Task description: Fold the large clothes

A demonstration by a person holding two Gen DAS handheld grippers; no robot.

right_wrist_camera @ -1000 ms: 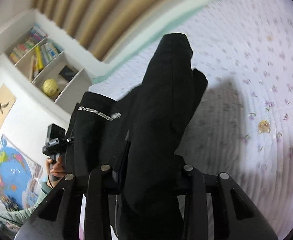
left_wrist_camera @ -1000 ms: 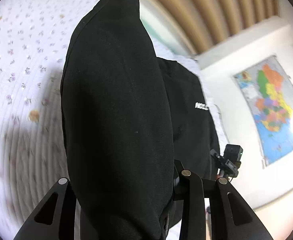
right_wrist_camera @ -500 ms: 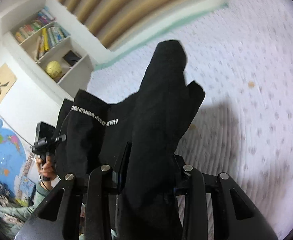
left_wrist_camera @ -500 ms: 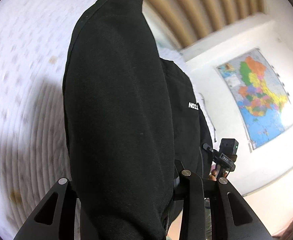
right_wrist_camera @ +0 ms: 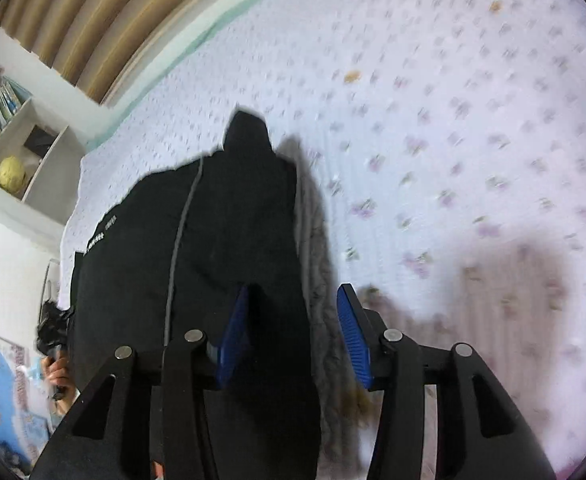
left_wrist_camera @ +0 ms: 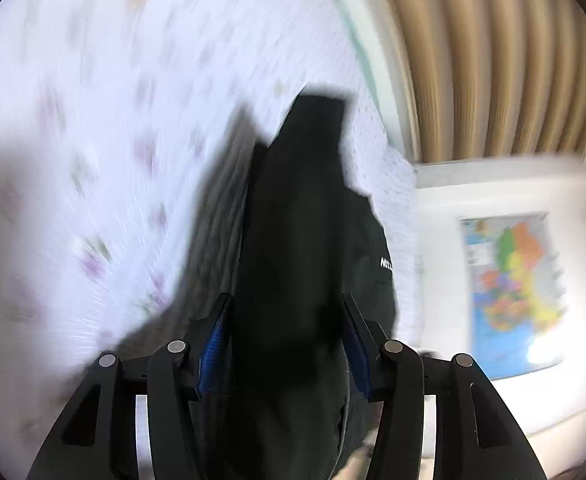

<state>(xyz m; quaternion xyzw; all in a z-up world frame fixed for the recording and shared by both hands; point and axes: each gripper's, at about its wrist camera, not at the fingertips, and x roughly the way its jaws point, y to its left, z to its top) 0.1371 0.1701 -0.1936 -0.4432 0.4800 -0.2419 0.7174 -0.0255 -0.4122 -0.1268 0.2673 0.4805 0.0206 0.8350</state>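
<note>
Black garment (left_wrist_camera: 293, 260) runs toward twelve o'clock on our bed (right_wrist_camera: 453, 120). Left gripper (left_wrist_camera: 285, 332) and right gripper (right_wrist_camera: 293, 320) point forward above it, jaws wide apart, gripping nothing.

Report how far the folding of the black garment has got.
Done: the black garment lies on the floral bedspread, narrowed to a long shape with a layer doubled over. In hand: the left gripper and right gripper are both open, blue pads apart, cloth between the jaws but unclamped. Left: probably further folds to make it compact; blur hides whether it lies flat.
</note>
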